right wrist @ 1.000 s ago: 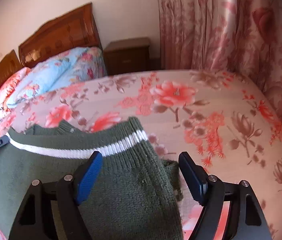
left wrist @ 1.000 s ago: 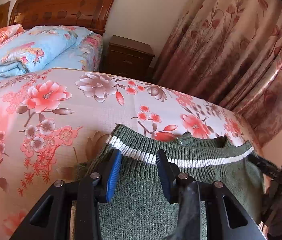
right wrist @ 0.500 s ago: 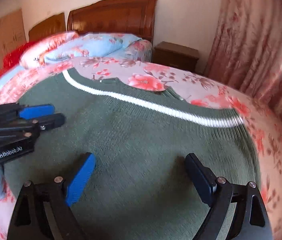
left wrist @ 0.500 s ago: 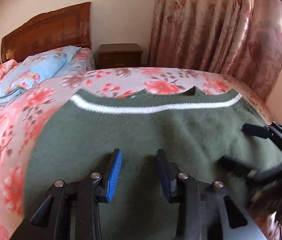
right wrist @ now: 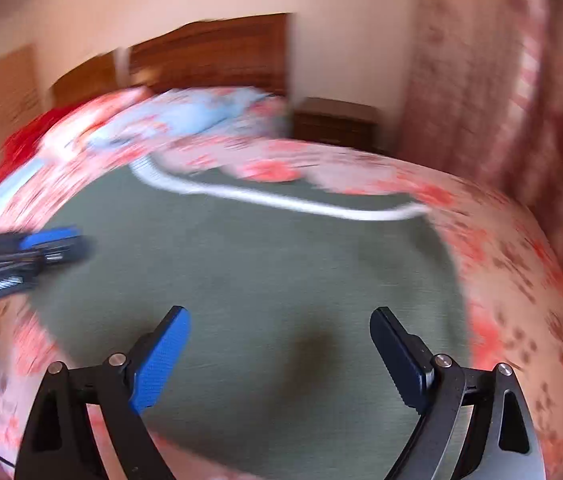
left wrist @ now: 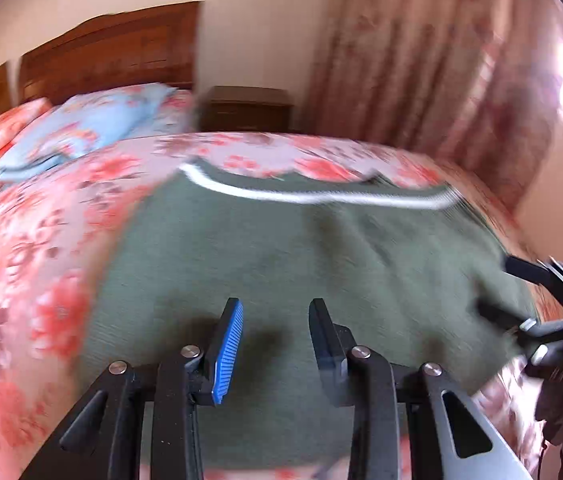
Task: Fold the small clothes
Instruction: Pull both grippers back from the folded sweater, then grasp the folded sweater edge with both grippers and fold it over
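Both grippers have pulled back, so more of the green sweater (left wrist: 301,264) now shows ahead of their jaws. It lies flat on the flowery bed (left wrist: 41,240), white stripe at the far end. Left gripper (left wrist: 275,320) has a small gap, holding nothing. Right gripper (right wrist: 279,328) is spread wide, empty.

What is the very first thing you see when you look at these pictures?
A big green sweater with a white stripe along its far edge lies spread across the flowery bedspread. Just above it hover the left gripper and the right gripper, both open and holding nothing.
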{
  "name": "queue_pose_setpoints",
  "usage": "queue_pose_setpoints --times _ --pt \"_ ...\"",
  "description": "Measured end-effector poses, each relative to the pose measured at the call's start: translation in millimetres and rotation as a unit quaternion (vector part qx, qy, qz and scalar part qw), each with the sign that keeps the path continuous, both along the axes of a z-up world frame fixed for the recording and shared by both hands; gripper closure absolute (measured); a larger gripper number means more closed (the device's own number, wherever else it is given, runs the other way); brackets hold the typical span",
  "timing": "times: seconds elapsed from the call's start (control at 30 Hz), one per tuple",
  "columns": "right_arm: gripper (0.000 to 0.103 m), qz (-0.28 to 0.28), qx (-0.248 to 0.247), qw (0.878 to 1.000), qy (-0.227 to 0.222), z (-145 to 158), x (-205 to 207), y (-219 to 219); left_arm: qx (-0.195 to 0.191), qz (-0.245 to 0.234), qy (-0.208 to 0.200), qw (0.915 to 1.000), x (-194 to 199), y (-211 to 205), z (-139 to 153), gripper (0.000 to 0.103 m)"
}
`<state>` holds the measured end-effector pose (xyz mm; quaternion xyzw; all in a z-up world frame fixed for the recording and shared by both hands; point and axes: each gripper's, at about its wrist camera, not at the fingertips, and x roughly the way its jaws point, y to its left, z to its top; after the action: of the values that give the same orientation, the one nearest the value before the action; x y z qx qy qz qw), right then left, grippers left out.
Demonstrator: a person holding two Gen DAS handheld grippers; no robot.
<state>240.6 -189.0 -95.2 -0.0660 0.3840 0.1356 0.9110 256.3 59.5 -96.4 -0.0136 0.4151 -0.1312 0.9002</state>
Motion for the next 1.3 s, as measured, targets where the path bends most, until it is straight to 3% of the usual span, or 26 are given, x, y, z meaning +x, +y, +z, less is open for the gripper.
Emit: queue_pose_setpoints --times 0.07,0.13,0.27,0.47,0.63,0.87,1.1,1.3 --pt "0.0 0.031 -0.025 0.999 0.02 -15 -3 14 0.029 -0.014 0.001 0.9995 -8 -14 -12 0.067" --pt "0.0 0.044 -0.022 0.999 0.006 -24 -10 8 0.05 -0.024 -0.031 0.998 -19 -15 -16 0.067" --pt "0.0 0.031 -0.029 0.999 0.002 -25 -20 -19 0.019 -0.019 -0.022 0.9994 -20 8 -16 0.067" --pt "0.0 -0.004 -0.001 1.0 0.005 -26 -34 -54 0.022 -0.017 -0.032 0.9991 -27 11 -17 0.067" --pt "0.0 -0.005 -0.037 0.999 0.008 -29 -34 -43 0.025 -0.015 -0.03 0.9991 -26 11 -16 0.067" --pt "0.0 -0.008 -0.031 0.999 0.017 -28 -36 -44 0.023 -0.021 -0.028 0.9991 -26 13 -15 0.067" --pt "0.0 -0.027 0.023 0.999 0.015 -10 -35 -49 0.023 -0.023 -0.028 0.9991 -26 12 -15 0.067" --pt "0.0 -0.021 0.033 0.999 -0.011 9 -14 -36 0.024 -0.021 -0.026 0.9992 -25 11 -15 0.067"
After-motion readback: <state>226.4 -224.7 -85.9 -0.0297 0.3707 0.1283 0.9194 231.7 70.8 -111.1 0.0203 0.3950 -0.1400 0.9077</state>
